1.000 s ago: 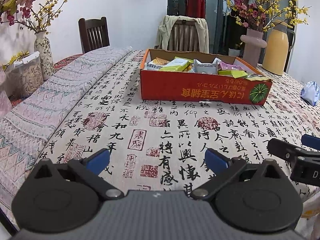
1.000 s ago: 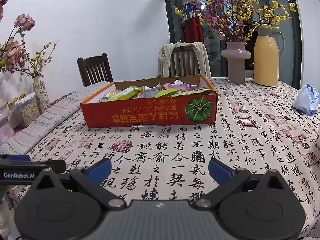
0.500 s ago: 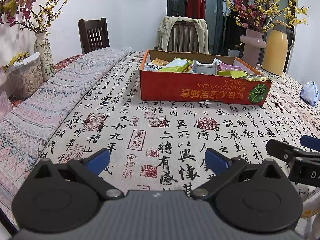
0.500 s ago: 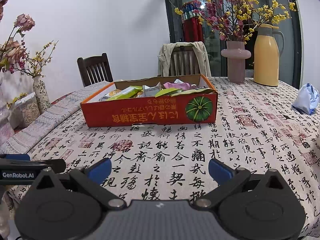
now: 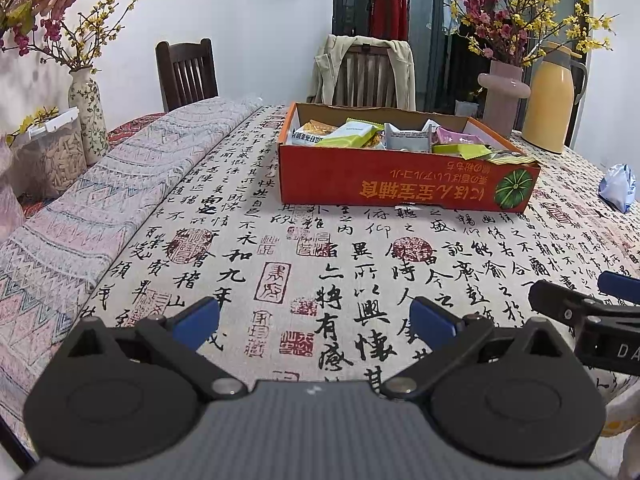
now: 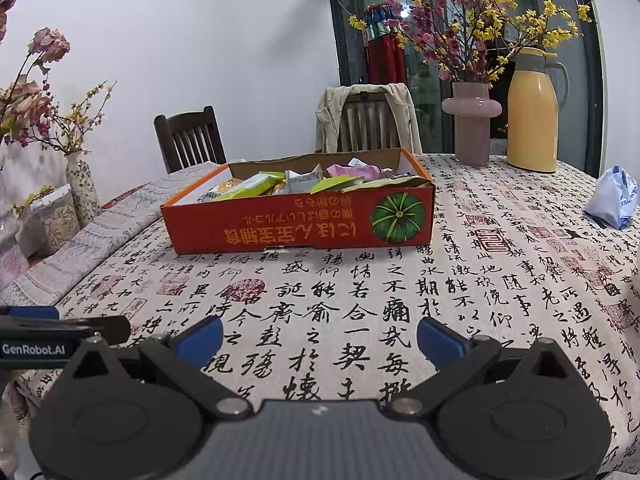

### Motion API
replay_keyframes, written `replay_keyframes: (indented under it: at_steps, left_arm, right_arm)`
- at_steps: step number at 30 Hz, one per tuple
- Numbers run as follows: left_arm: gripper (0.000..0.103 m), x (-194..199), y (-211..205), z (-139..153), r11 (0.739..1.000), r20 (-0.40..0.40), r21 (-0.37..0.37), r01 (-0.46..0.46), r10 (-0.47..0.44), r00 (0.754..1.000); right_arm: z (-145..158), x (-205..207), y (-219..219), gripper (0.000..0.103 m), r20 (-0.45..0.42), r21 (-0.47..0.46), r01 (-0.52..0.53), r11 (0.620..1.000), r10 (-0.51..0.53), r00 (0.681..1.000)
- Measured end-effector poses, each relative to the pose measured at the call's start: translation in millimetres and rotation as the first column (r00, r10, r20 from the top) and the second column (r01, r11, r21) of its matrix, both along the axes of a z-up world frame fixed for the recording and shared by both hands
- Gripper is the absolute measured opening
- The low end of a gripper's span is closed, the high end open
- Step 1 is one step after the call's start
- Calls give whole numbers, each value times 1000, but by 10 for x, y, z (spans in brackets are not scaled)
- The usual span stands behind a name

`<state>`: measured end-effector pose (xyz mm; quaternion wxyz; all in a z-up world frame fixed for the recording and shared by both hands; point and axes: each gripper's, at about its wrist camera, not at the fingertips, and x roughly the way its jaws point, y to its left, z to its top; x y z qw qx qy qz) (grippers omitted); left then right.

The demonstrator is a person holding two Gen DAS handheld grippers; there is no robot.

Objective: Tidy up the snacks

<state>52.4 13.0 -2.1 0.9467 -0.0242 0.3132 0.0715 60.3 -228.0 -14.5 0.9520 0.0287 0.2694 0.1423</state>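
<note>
Left wrist view puts my left gripper (image 5: 314,322) low over the near edge of the round table draped in a cream cloth printed with black calligraphy and red seals (image 5: 320,248), its two blue-padded fingers (image 5: 196,320) spread wide with nothing between them. At about one o'clock from it, well apart across bare cloth, sits the shallow red-orange cardboard box with a green pumpkin picture on its near wall (image 5: 404,182), and inside it lie the mixed snack packets in green, yellow, grey and pink wrappers (image 5: 352,134), piled loosely up to the rim. At three o'clock I see my right gripper (image 5: 592,312) from the side, just beside my left one. A folded grey-pink patterned woven blanket (image 5: 100,208) runs along the table at ten o'clock. From the right wrist view, my right gripper (image 6: 320,338) is likewise released, fingers wide apart and empty above the cloth, with the box at twelve o'clock and its pumpkin corner toward one o'clock. A crumpled white-and-blue plastic bag (image 6: 614,198) rests on the table at two o'clock, well apart from the box. Beyond the box, at one o'clock, a mauve wide-collared vase of pink and yellow blossom branches (image 6: 472,124) stands just beside a tall yellow thermos jug (image 6: 534,114). A dark wooden chair with a beige jacket over its back (image 6: 368,120) stands behind the table at twelve o'clock.
</note>
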Motion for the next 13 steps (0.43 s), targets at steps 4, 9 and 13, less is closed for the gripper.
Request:
replay_keyframes:
  at_steps: [4,9,13]
  left_arm:
    - [103,1,-7,3,1000,1,1,0,0,1000]
    - [103,0,1,2,1000,3,-2,0,0,1000]
    - [103,0,1,-3,1000,5,-4,8,-8,1000]
  right_arm:
    - [-2,1,0,103,-1,0,0,1000,0,1000]
    - [-4,2,-4,103,-3,0,-1,1000,1,1000]
    - [-27,-10,3,103,-7,-1,-1,1000,1,1000]
